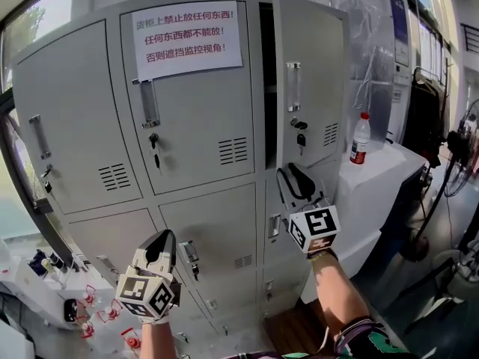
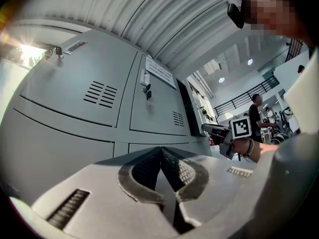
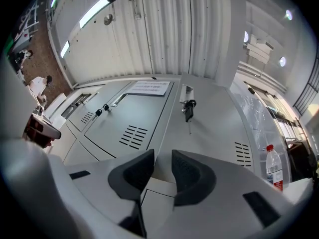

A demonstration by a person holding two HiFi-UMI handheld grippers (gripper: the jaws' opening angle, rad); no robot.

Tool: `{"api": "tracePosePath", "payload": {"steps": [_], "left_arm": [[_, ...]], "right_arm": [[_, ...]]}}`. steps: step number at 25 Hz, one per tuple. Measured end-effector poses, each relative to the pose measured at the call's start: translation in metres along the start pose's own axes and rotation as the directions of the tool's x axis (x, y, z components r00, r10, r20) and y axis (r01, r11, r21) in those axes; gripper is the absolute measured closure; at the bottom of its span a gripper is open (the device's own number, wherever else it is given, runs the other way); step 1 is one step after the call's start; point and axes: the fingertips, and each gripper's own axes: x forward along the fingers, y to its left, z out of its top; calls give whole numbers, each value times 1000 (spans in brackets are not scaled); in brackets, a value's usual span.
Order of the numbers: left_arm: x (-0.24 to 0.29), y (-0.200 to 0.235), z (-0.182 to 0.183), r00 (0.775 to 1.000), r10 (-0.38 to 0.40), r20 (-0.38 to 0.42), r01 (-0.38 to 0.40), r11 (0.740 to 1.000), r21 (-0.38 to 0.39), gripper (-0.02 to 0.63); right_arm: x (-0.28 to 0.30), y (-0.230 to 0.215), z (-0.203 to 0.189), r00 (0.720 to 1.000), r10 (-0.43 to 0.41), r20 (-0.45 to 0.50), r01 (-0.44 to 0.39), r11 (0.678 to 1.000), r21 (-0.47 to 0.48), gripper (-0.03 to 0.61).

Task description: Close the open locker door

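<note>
Plainly, the only writing to read is the paper notice (image 1: 187,40) taped to the middle upper door of the grey steel locker bank (image 1: 202,208). It has three lines of red Chinese characters, the second reading 任何东西都不能放!. The first line is less sure at this size.

The open locker door (image 1: 310,66) is the upper right one. It stands ajar, with its left edge swung out from the frame and a dark gap (image 1: 267,81) beside it. A key (image 1: 300,139) hangs from the lock under its handle.

The right gripper (image 1: 293,174) is raised in front of the lockers just below that door. Its fingers are a little apart with nothing between them, and whether they touch the metal cannot be told. The left gripper (image 1: 161,239) is lower, before the bottom doors, its fingers pressed together and empty.

To the right of the lockers a clear bottle (image 1: 361,138) with a red cap and red label stands on a white-covered counter (image 1: 382,174); its print is too small to read. The floor (image 1: 299,327) is brown, a window (image 1: 37,13) lies to the left, and the ceiling is ribbed white panelling.
</note>
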Motion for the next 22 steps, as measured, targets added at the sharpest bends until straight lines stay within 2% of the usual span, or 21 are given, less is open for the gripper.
{"api": "tracePosePath", "payload": {"steps": [10,22], "left_arm": [[-7,15,-4,998,64,-6,-64,998,-13,592],[-25,35,-19,991,131,-40,-132,991,-17,592]], "right_arm": [[27,12,-20,998,60,-32,-59,997,45,480],[50,18,-31,995,97,-23,-92,982,164,483]]}}
